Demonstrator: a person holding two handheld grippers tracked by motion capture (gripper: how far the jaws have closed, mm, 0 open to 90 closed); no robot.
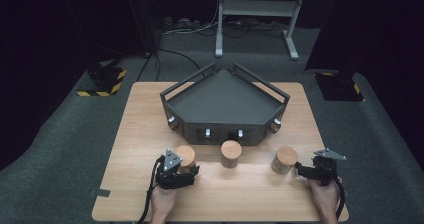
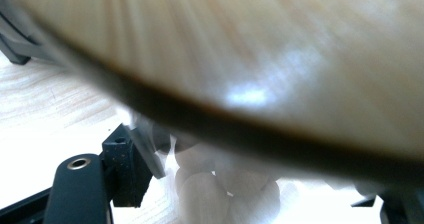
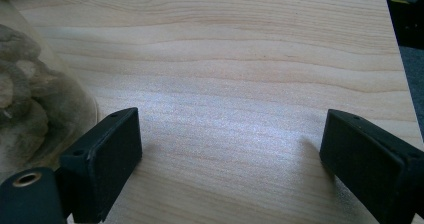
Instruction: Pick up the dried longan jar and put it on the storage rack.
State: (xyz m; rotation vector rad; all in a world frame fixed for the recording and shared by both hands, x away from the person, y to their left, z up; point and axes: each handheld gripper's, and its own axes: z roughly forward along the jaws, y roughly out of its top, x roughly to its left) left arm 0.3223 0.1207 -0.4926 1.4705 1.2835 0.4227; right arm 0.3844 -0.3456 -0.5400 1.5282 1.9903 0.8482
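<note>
Writing: no readable brand or label on any jar or on the tray.
Left jar (image 1: 186, 156): 1 of 3 clear jars with round wooden lids, standing upright on the wooden table (image 1: 140, 134) near its front-left; in the left gripper view its blurred lid rim looms close, pale contents below.
Left gripper (image 1: 186, 171): clenched around the left jar, jaws at its sides.
Middle jar (image 1: 231, 153): upright, just before the dark tray (image 1: 225, 119).
Right jar (image 1: 285, 159): upright, holding brownish lumps, just left of the right gripper.
Right gripper (image 1: 300, 170): released, jaws spread wide over bare wood, the right jar beside 1 jaw, not between them.
</note>
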